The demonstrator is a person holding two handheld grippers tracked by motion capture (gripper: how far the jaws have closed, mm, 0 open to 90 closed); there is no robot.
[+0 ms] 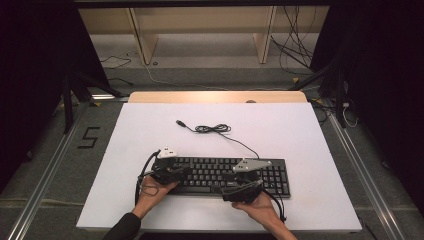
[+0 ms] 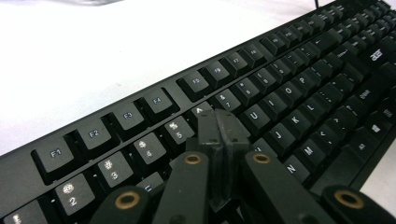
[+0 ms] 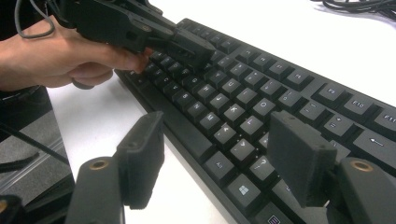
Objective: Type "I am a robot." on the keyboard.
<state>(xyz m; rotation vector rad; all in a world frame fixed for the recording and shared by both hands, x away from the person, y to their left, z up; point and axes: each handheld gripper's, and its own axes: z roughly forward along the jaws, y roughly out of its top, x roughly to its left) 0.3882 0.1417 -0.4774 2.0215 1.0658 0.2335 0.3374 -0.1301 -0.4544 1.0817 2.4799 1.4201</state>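
Observation:
A black keyboard [image 1: 220, 175] lies on the white table top [image 1: 300, 130] near its front edge. My left gripper [image 1: 182, 172] is over the keyboard's left part. In the left gripper view its jaws [image 2: 219, 122] are shut together with nothing between them, their tips resting at the keys [image 2: 289, 88] just below the number row. The right gripper view catches this same shut left gripper [image 3: 201, 51] from the side, held in a hand. My right gripper [image 1: 239, 181] hovers over the front edge of the keyboard [image 3: 261, 88], right of centre. Its jaws [image 3: 217, 140] stand open and empty.
The keyboard's black cable [image 1: 215, 129] runs from its back edge into a loose coil on the table, ending in a USB plug [image 1: 180, 122]. Wooden shelf legs [image 1: 142, 35] and loose wires [image 1: 295, 50] lie on the floor beyond the table. Metal rails [image 1: 45, 175] flank the table.

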